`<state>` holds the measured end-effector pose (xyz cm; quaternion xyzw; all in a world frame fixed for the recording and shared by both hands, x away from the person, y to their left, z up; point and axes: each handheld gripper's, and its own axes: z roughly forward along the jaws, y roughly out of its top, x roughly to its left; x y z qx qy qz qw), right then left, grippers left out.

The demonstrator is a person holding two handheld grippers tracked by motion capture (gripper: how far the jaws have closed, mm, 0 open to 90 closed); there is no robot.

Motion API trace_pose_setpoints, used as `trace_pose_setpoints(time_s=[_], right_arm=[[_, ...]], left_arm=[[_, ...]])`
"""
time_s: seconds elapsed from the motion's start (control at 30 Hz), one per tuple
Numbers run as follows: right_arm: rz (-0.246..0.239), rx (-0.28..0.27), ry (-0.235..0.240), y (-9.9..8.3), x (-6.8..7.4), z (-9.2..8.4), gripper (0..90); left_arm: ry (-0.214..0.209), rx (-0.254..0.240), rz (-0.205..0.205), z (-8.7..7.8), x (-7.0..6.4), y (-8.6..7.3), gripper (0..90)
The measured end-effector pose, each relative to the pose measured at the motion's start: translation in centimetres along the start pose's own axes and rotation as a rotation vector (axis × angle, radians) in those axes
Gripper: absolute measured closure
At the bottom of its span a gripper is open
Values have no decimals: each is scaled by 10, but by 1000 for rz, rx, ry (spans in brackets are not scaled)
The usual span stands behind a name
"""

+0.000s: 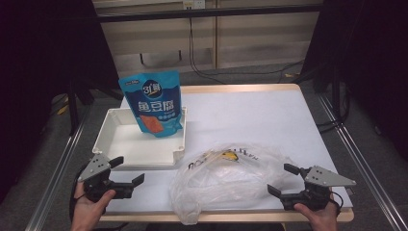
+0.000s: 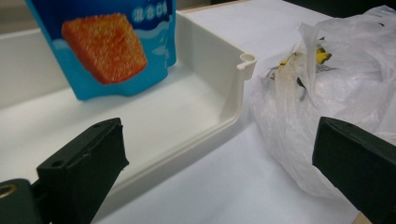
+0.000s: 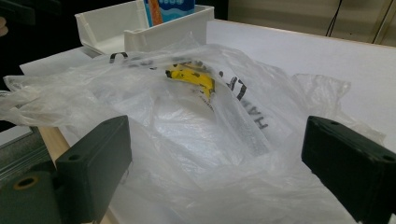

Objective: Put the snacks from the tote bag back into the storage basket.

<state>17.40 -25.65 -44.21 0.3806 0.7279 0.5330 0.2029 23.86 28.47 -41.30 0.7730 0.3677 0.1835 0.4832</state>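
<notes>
A blue snack pouch (image 1: 155,102) with an orange picture stands upright, leaning against the far wall of a white tray (image 1: 110,159). A crumpled clear plastic bag (image 1: 226,179) with black and yellow print lies on the white tabletop in front. My left gripper (image 1: 129,170) is open at the tray's near left corner, holding nothing. My right gripper (image 1: 284,179) is open at the bag's right edge, holding nothing. In the left gripper view the pouch (image 2: 105,44), the tray's corner (image 2: 233,93) and the bag (image 2: 336,93) lie ahead. The bag (image 3: 201,121) spreads between the jaws in the right gripper view.
The white table (image 1: 260,115) has bare room at the back right, with wooden edges. Metal rails (image 1: 62,163) run along both sides. Cables (image 1: 231,72) trail on the floor behind the table.
</notes>
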Motion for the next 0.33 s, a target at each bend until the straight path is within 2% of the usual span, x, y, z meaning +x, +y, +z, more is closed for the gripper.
trace_pose_setpoints(time_s=[0.03, 0.1, 0.13, 0.23, 0.33], right_arm=[[0, 0, 0, 0, 0, 0, 81], [-2, 0, -1, 0, 0, 0, 81], [-6, 0, -1, 0, 0, 1, 81], [-6, 1, -1, 0, 0, 2, 83], [-11, 3, -2, 0, 0, 1, 84]], left_arm=[[-1, 13, -3, 2, -4, -6, 24], [9, 14, 18, 2, -6, -13, 24], [11, 11, 12, 2, -5, -14, 25], [49, -32, -48, -1, -2, -24, 26], [67, -24, -41, -1, -3, -34, 26]])
